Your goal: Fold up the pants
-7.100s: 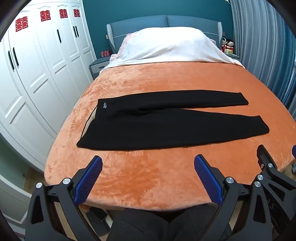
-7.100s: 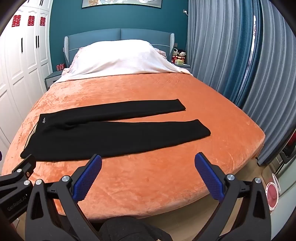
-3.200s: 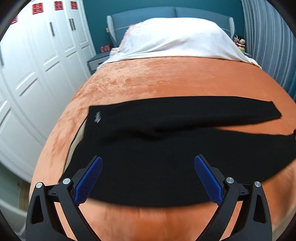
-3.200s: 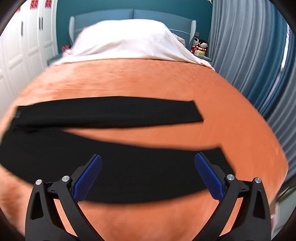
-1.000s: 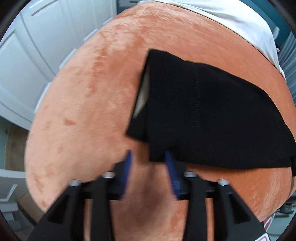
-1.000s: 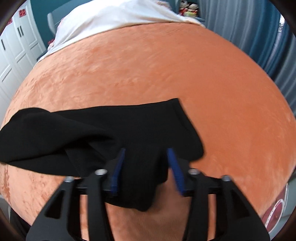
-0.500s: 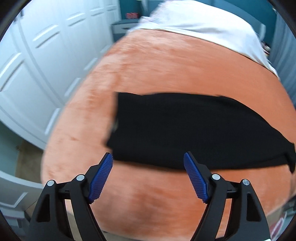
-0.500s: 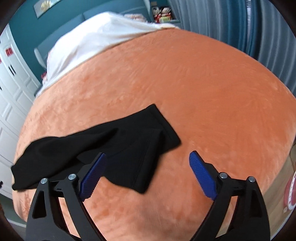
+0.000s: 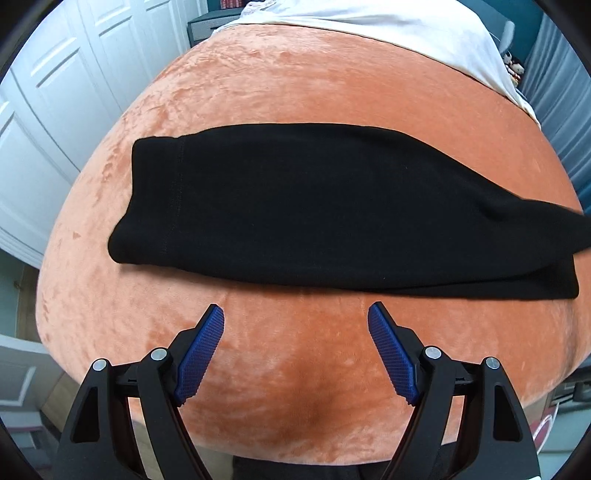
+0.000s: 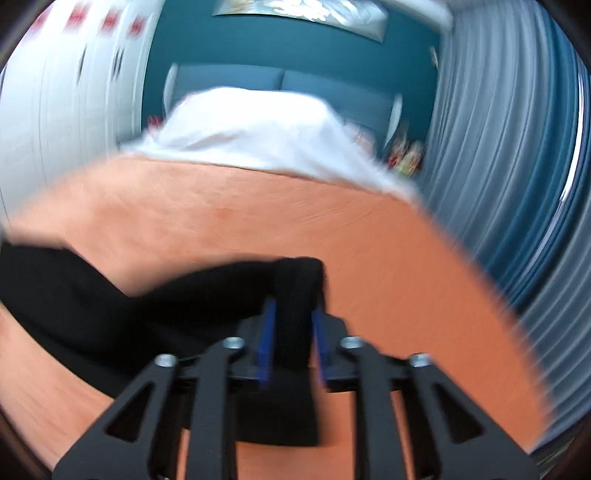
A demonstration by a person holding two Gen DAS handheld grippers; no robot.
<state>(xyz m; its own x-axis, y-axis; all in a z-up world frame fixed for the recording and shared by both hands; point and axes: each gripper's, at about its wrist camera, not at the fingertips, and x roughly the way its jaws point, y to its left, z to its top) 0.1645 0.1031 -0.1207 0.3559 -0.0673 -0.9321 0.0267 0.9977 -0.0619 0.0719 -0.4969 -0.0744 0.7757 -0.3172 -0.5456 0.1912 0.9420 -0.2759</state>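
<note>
Black pants (image 9: 332, 206) lie across the orange bedspread (image 9: 295, 92), folded lengthwise with one leg on the other, waistband to the left. My left gripper (image 9: 295, 309) hovers over bare bedspread just short of their near edge, open, with nothing between its blue pads. In the blurred right wrist view, the leg end of the pants (image 10: 295, 277) stands bunched between the blue pads of my right gripper (image 10: 293, 309). Its jaws are closing and pinch the fabric, which is raised off the bed. The rest of the pants (image 10: 92, 295) trails away to the left.
White wardrobe doors (image 9: 55, 92) run along the bed's left side. White bedding (image 9: 369, 22) covers the head end, below a blue headboard (image 10: 258, 81). Grey-blue curtains (image 10: 517, 147) hang on the right. The bed's near edge lies just below my left gripper.
My left gripper let go of the waistband, opened and drew back from the pants. My right gripper opened, then closed on the leg ends and rose, tilting up toward the headboard.
</note>
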